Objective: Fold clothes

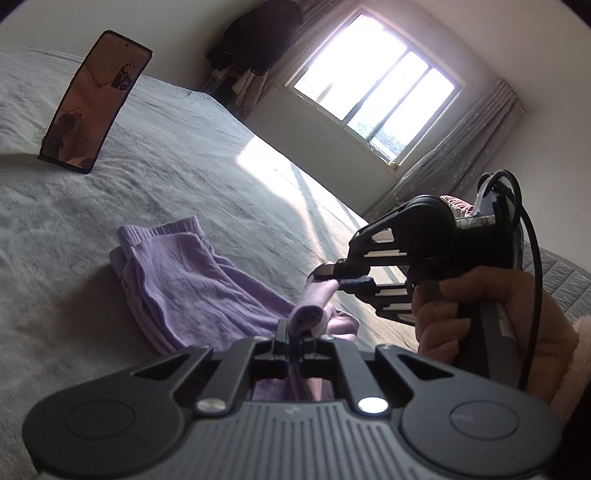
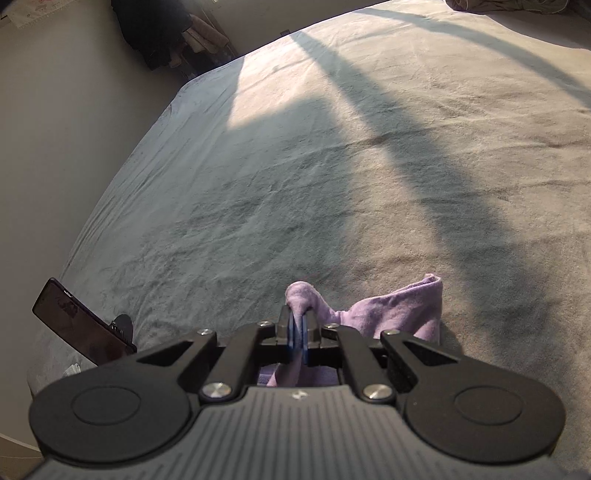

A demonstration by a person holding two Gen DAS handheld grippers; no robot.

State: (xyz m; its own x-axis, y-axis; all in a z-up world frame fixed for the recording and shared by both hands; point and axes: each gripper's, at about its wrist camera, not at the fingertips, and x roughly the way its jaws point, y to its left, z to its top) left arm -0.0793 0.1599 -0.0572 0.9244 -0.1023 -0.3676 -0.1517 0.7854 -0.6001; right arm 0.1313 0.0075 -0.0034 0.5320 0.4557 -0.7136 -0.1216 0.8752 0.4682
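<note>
A lilac knit garment [image 1: 192, 280] lies partly folded on the grey bedspread [image 1: 177, 155], its ribbed band toward the far left. My left gripper [image 1: 295, 330] is shut on a bunched edge of it at the near side. To the right, a hand holds my right gripper [image 1: 334, 277], shut on another lifted edge of the same cloth. In the right wrist view my right gripper [image 2: 297, 319] pinches a lilac fold, and more of the lilac garment [image 2: 402, 314] hangs to its right above the bed.
A phone [image 1: 94, 103] stands propped on the bed at the far left, its back visible as the phone [image 2: 79, 325] in the right wrist view. A bright window [image 1: 373, 85] with curtains and dark hanging clothes [image 1: 258, 33] lie beyond the bed. Sunlit bedspread [image 2: 369, 129] stretches ahead.
</note>
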